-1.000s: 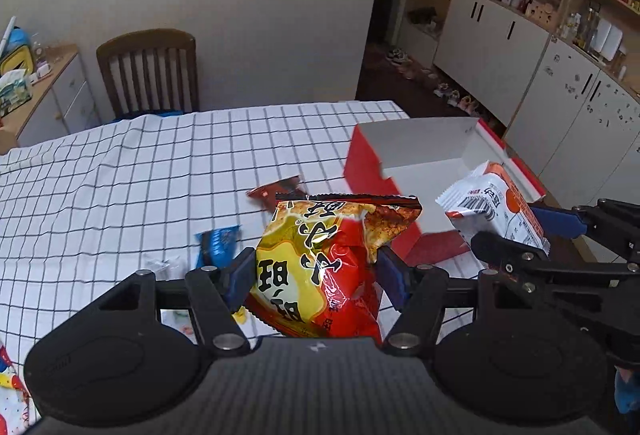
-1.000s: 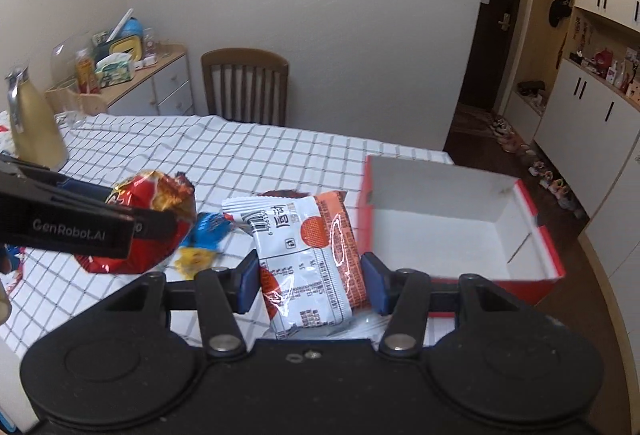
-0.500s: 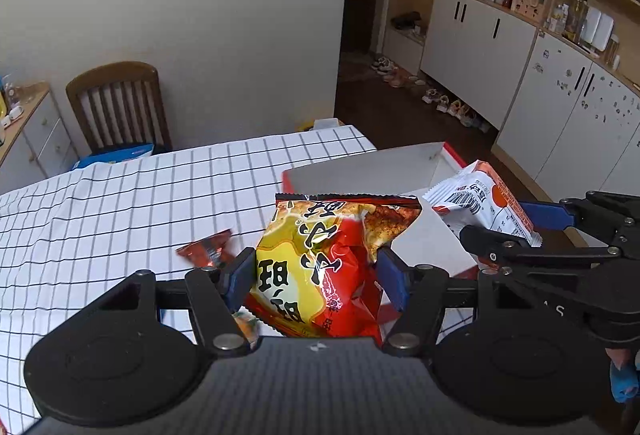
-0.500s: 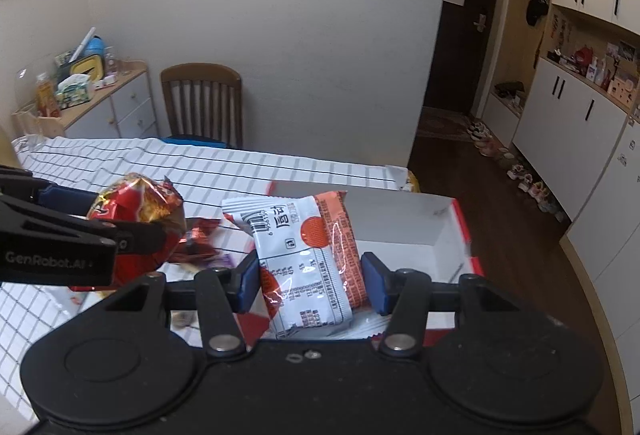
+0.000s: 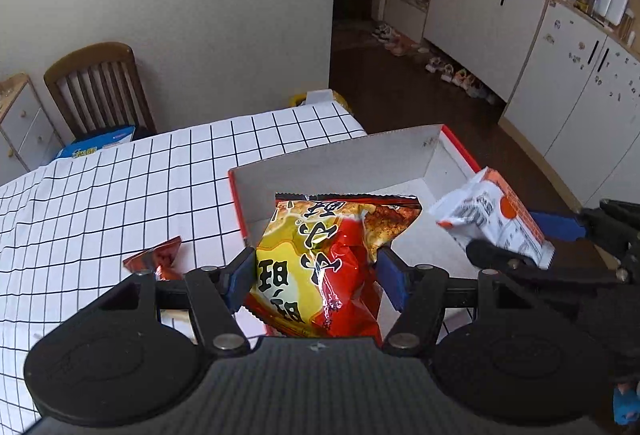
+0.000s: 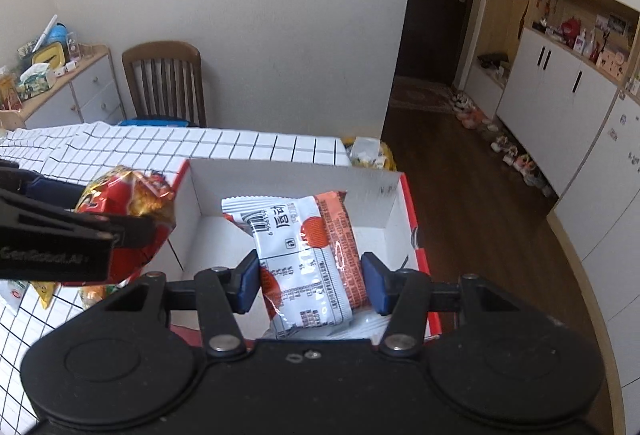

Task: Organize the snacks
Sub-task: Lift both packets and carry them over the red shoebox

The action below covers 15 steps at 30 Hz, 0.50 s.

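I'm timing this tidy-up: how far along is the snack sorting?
Done: nothing shows inside the box yet. In hand: left gripper holds the red-yellow bag, right gripper the white-orange packet, both above it. Left: a small red wrapper on the tablecloth.

Left tool [image 5: 316, 273], right tool [image 6: 312, 277]: matte black bodies, twin round housings, ribbed centre plate, silver screw heads, blue finger pads [image 6: 246, 281]. White "GenRobot.AI" lettering on the left tool's side.

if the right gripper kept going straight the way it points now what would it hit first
Most likely the white inside floor of the red box: the right gripper, shut on the white and orange packet, points down into it. Depth is hard to judge.
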Tool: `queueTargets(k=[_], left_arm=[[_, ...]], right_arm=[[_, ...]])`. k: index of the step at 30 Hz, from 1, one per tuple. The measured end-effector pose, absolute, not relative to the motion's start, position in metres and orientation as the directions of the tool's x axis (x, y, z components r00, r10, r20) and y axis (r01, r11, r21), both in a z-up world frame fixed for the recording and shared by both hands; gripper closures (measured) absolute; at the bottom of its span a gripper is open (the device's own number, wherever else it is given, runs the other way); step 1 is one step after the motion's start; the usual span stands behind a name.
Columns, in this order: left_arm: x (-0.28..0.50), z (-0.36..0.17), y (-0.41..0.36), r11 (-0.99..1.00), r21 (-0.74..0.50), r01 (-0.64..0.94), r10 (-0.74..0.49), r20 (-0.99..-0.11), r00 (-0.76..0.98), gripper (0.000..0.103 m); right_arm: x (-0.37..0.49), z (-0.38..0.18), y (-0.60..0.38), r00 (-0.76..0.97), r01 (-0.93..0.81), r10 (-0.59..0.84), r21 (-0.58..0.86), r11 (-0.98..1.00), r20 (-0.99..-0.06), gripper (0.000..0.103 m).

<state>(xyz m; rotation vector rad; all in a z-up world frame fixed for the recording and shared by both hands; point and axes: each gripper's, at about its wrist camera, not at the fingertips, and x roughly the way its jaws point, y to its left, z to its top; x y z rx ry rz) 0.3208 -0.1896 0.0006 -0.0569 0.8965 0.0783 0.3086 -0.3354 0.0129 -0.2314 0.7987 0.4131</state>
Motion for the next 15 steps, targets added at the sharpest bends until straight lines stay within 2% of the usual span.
queueTargets(k=[9,15], left_arm=[[0.371,-0.031,-0.191,0.991,0.007,-0.134,0.079,-0.836,0.543,0.039],[0.396,-0.052,-0.203,0.991,0.093,-0.095,0.129,-0.845,0.520,0.039]], right_arm=[[0.338,-0.011,-0.333,0.562,-0.464,0.254,-0.046,0.885,-0.787,0.052],[0.357,-0.033,-0.328,0.502,-0.488,0.237,-0.046,0.872,-0.832,0.052]])
